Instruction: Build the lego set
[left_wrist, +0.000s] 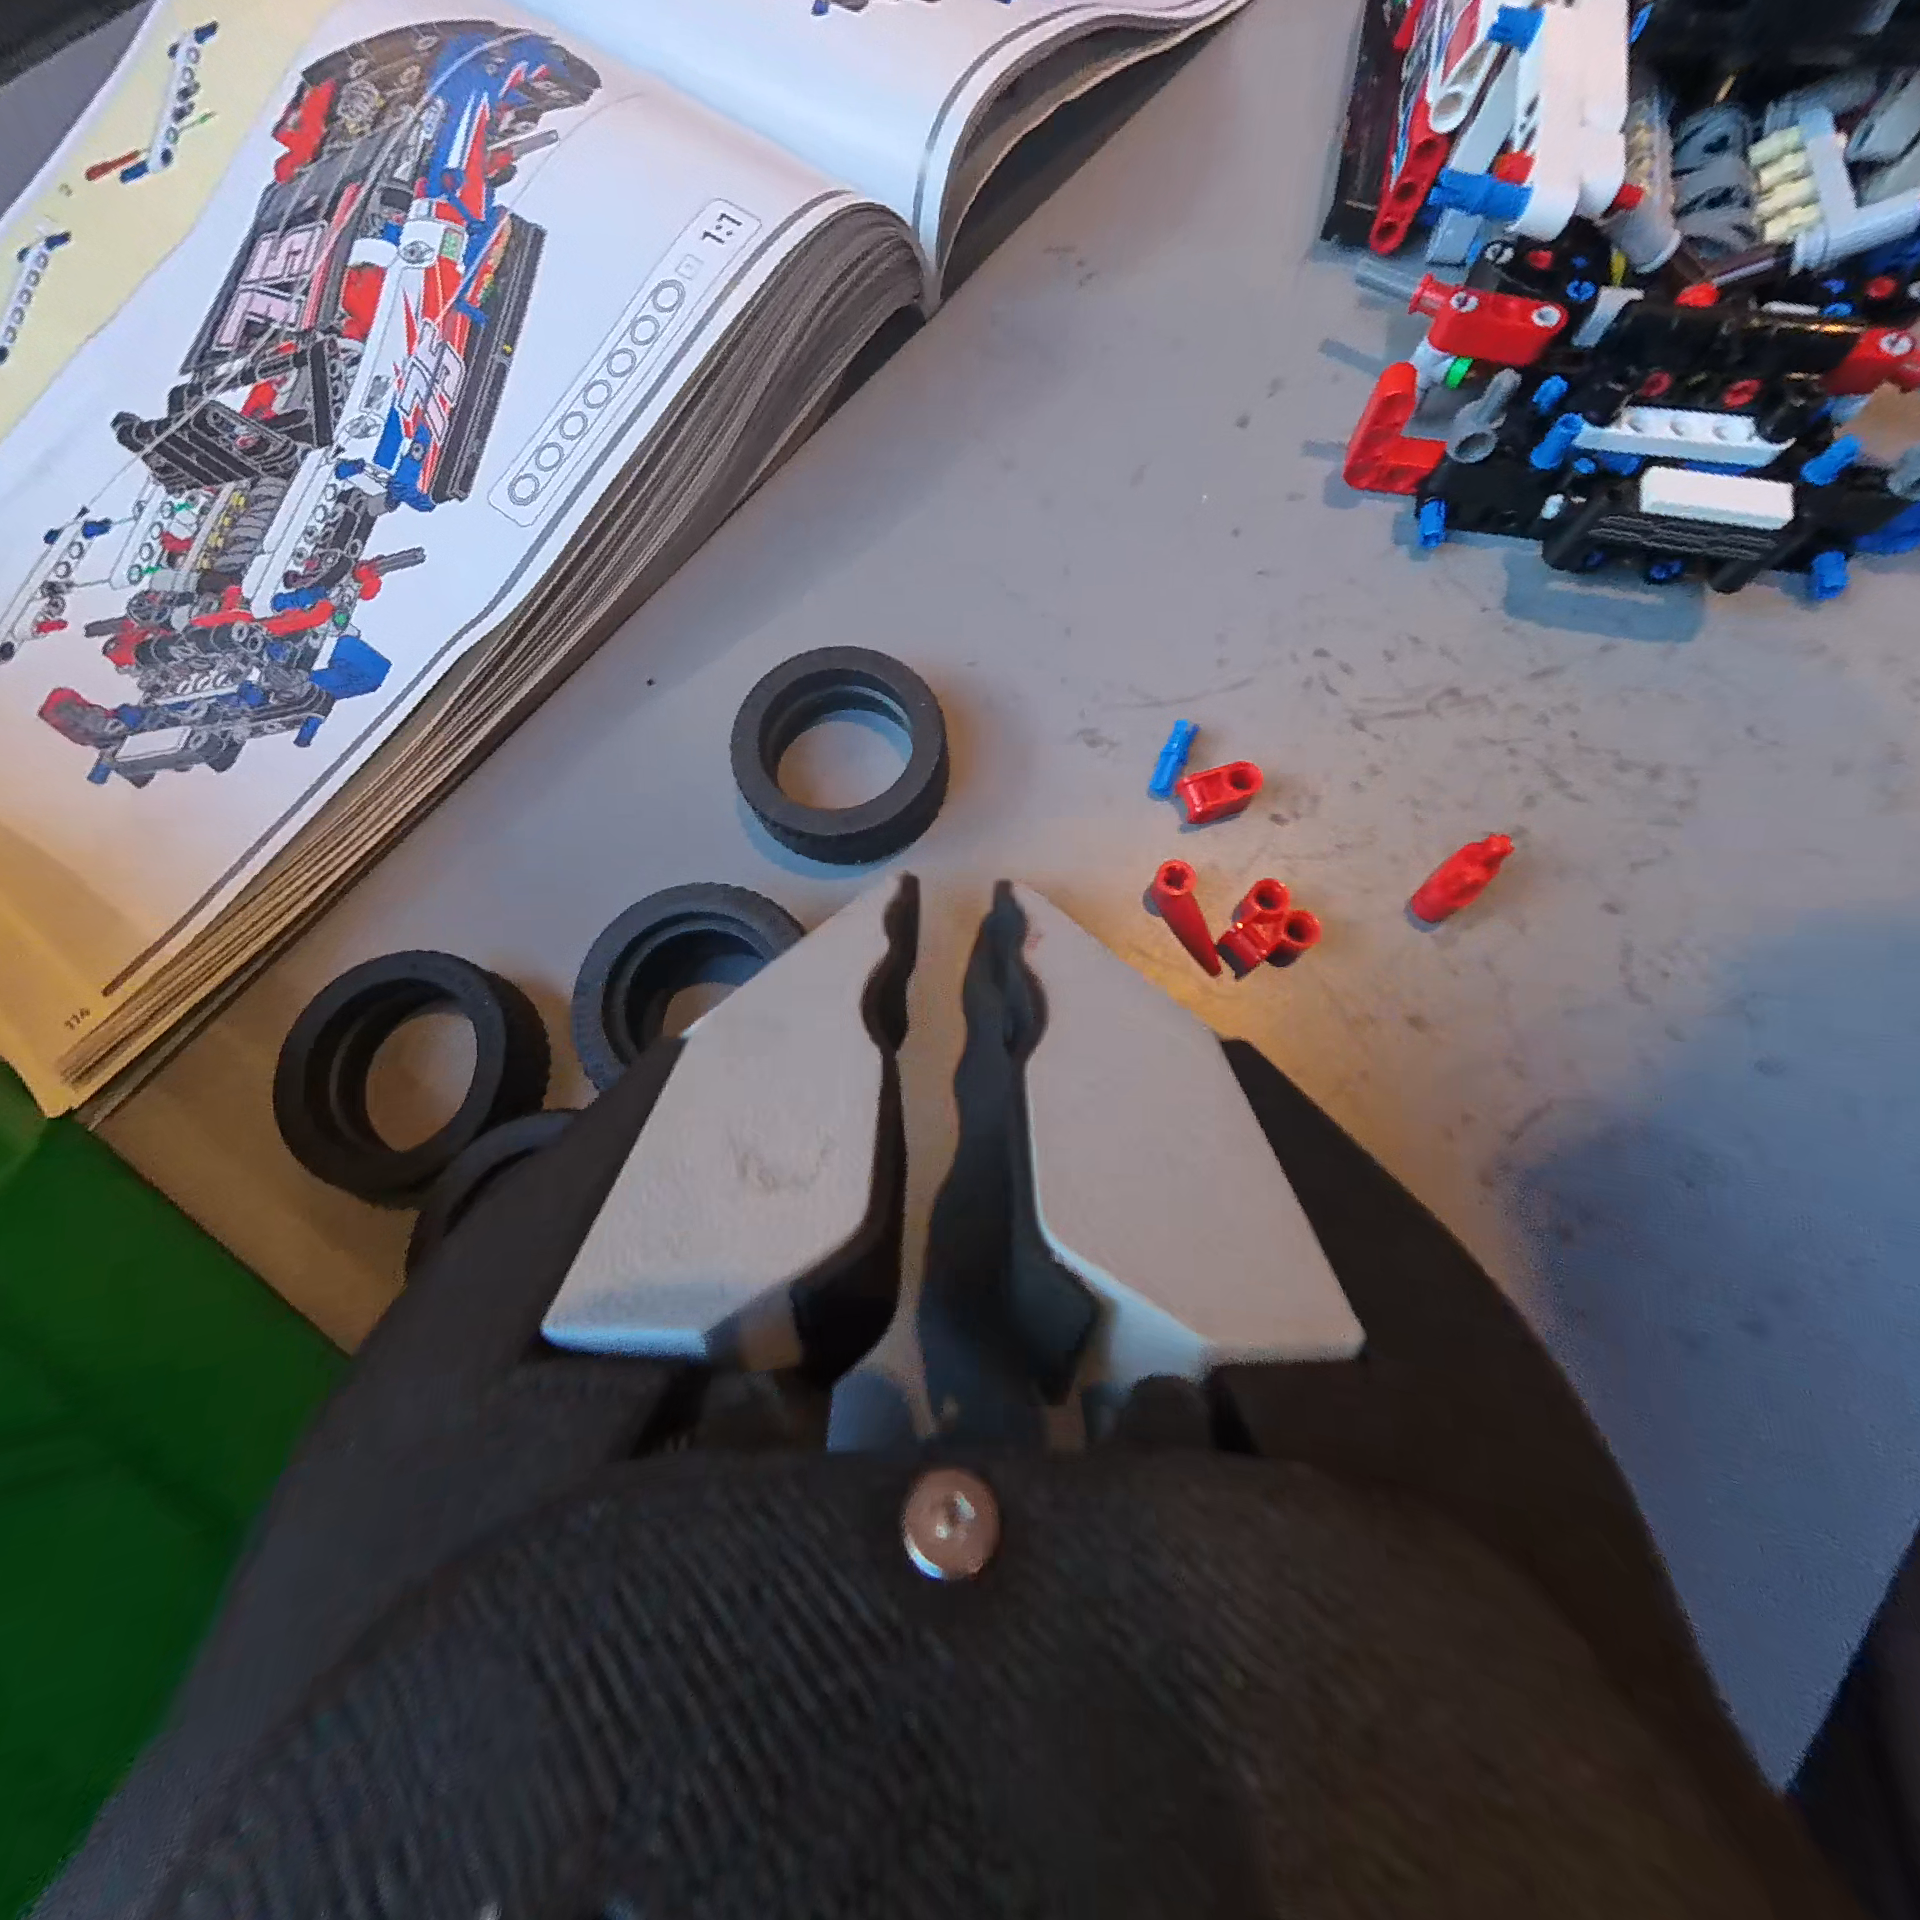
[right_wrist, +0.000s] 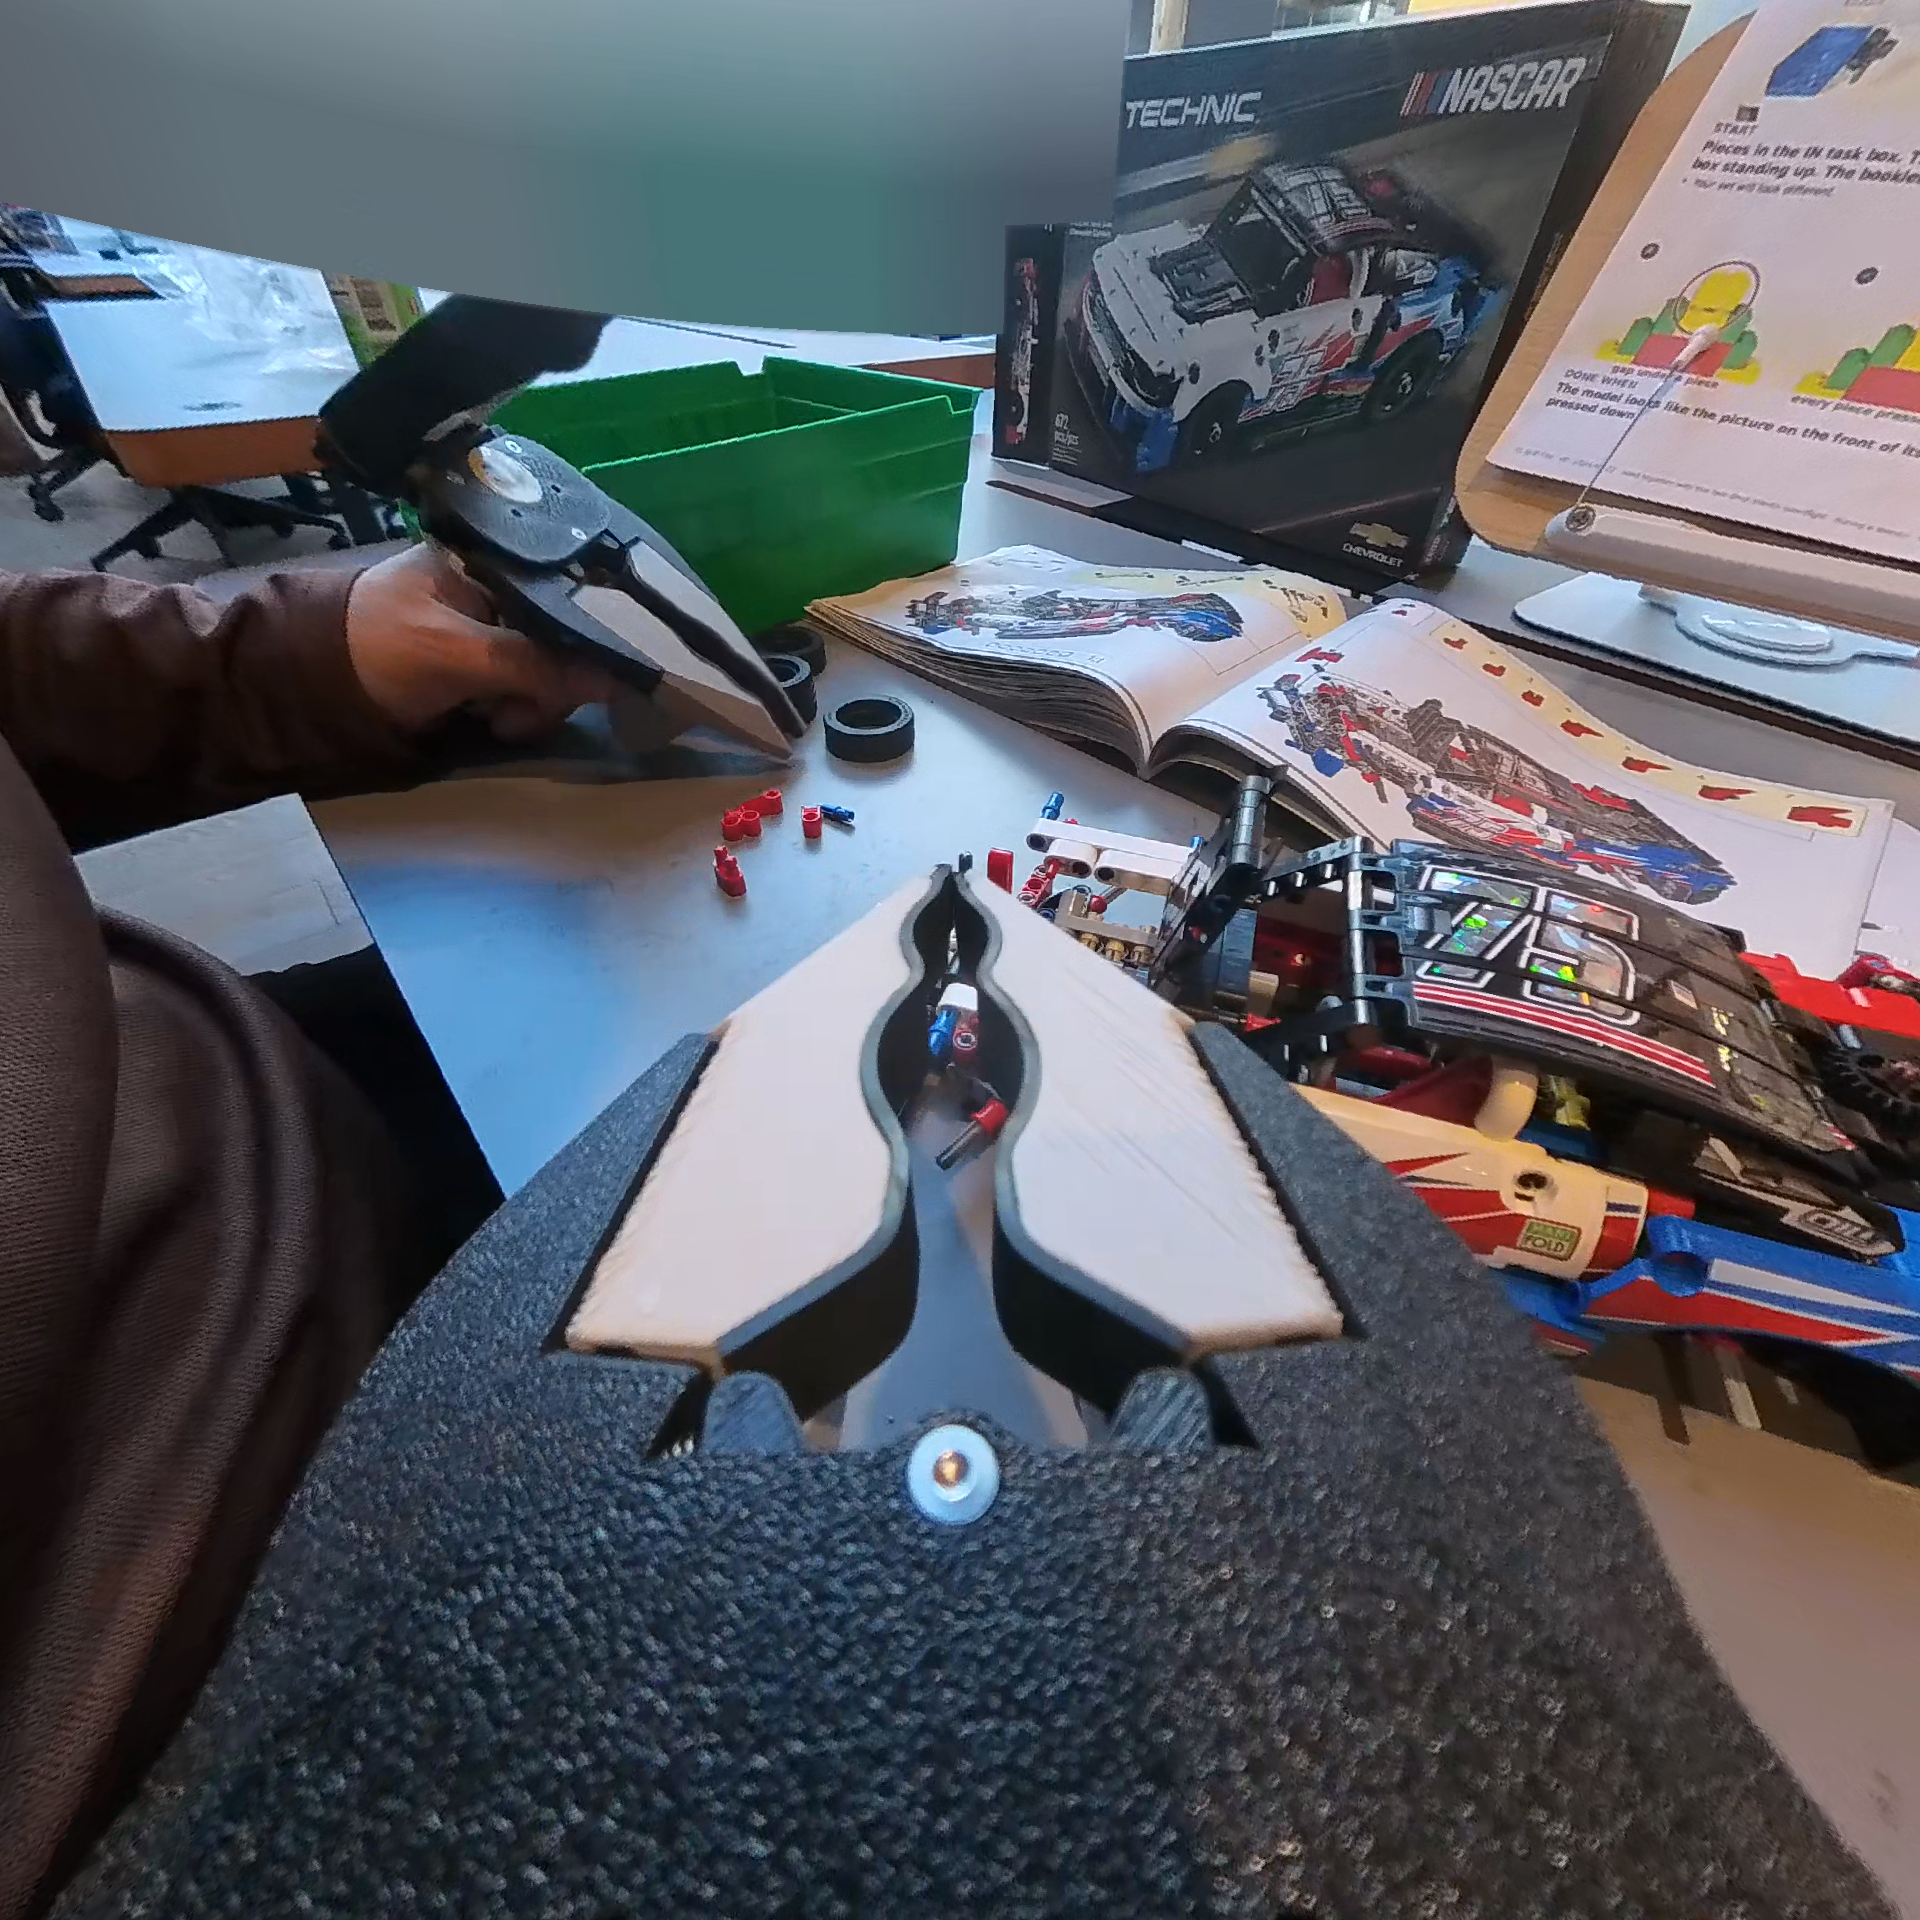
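Three black tyres (left_wrist: 837, 754) lie beside the open instruction booklet (left_wrist: 436, 343). Left gripper (left_wrist: 954, 896) hangs slightly parted and empty near loose red pieces (left_wrist: 1262, 923). Right gripper (right_wrist: 954, 883) is closed, empty, over the car model (right_wrist: 1538, 997).

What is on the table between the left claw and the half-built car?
Loose small pieces: a blue pin and several red connectors, scattered between the left claw and the half-built car. Left wrist view shows it best.

Bright, fisheye-bent edges, soft shadows, warm glow, slight blur
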